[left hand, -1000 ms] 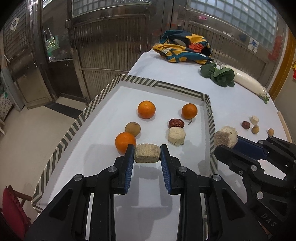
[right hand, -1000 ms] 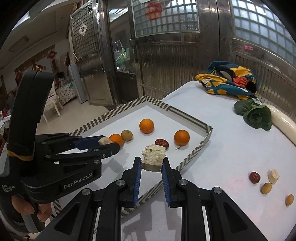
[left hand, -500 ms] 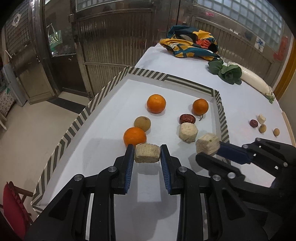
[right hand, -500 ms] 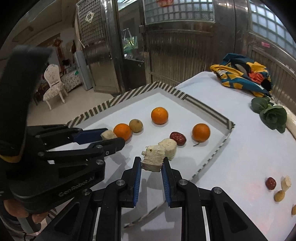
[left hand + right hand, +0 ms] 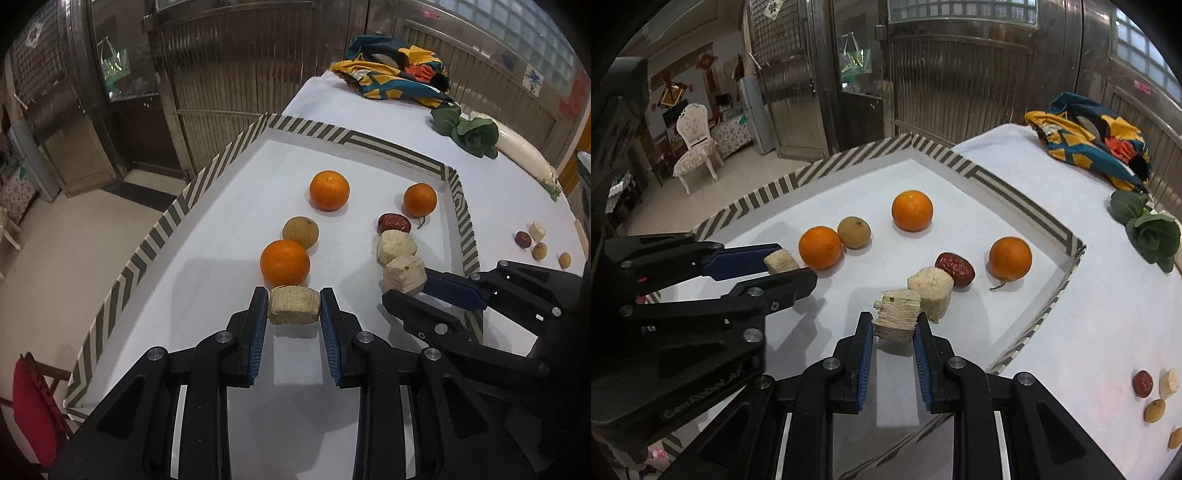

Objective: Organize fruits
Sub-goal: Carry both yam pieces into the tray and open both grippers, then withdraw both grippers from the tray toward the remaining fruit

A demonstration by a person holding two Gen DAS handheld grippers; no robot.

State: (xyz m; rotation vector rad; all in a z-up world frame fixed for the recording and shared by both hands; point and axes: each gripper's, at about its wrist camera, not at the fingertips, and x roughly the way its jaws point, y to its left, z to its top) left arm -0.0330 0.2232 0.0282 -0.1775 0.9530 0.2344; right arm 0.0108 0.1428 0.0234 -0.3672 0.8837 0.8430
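Both grippers clamp pale fibrous chunks: the left gripper [image 5: 293,308] one [image 5: 293,305], the right gripper [image 5: 894,326] another [image 5: 897,314] (only its view shows the white chair [image 5: 696,146]).

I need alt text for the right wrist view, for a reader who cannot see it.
The right tongs grip a pale fibrous chunk over a striped-rim tray, beside a similar chunk and a red date. The tray also holds three oranges and a brown fruit; the left tongs hold another chunk.
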